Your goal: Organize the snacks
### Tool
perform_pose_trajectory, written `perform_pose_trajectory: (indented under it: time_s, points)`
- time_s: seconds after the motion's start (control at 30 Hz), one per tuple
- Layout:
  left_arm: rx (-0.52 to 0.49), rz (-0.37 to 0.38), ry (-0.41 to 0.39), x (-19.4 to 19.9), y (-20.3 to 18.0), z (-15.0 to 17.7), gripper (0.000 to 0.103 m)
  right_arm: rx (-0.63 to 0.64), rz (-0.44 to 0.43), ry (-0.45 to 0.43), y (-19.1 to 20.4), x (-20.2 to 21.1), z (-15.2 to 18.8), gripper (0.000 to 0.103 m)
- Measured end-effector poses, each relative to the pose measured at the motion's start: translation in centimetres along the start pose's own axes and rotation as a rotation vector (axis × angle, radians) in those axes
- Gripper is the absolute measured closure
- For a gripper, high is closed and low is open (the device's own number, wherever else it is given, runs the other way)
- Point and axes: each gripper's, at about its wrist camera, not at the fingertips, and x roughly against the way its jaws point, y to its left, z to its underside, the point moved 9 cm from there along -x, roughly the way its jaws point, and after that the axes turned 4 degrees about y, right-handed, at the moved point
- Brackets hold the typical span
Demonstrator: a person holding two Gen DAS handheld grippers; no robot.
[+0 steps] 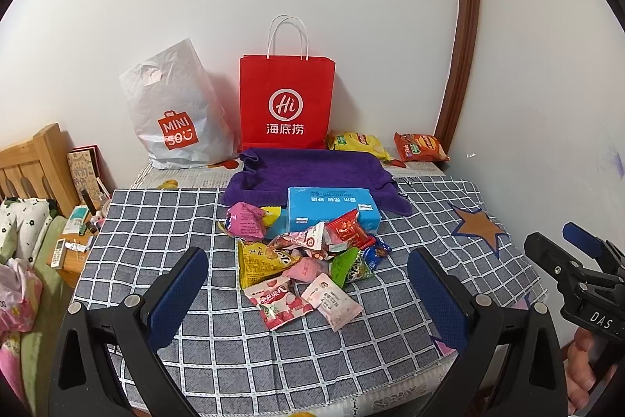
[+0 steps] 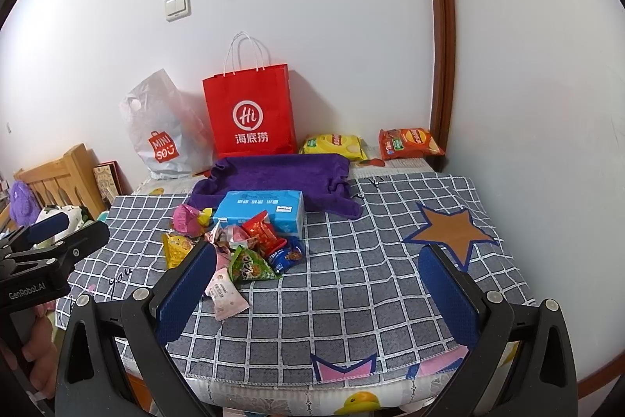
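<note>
Left wrist view alone showed remote control [image 1: 58, 253] on side stand; right wrist view alone showed purple plush [image 2: 22, 202] by headboard. Left claw [image 1: 308, 290] and right claw [image 2: 320, 284] both gaped wide, empty, above near bench edge. Snack pile [image 1: 308, 256] lay mid-bench on checked cloth [image 2: 371, 260], touching blue box [image 2: 265, 210]. Cloth's right half bare; wall close right.

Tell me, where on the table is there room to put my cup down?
The checked cloth is bare on the right side, between the snack pile and the brown star, and along the near edge. It is crowded in the middle by the blue box and at the back by the purple towel, red bag and chip packets.
</note>
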Motion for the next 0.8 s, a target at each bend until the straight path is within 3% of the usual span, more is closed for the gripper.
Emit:
perform_pose_trajectory:
  time_s: [0.3,0.63,0.8]
  points:
    - [0.002,-0.001,0.032,-2.0,0.9,-0.2,0.001,0.005,-0.021,0.004,0.5,-1.6,-0.2,0.002]
    - [0.03,-0.013,0.103,-6.5,2.8,1.3,0.003,0.027,-0.009,0.056,1.1,-6.0,1.1,0.008]
    - [0.043,-0.028,0.145,-8.9,4.2,2.4,0.003,0.03,-0.071,0.135,2.4,-9.1,2.9,0.022]
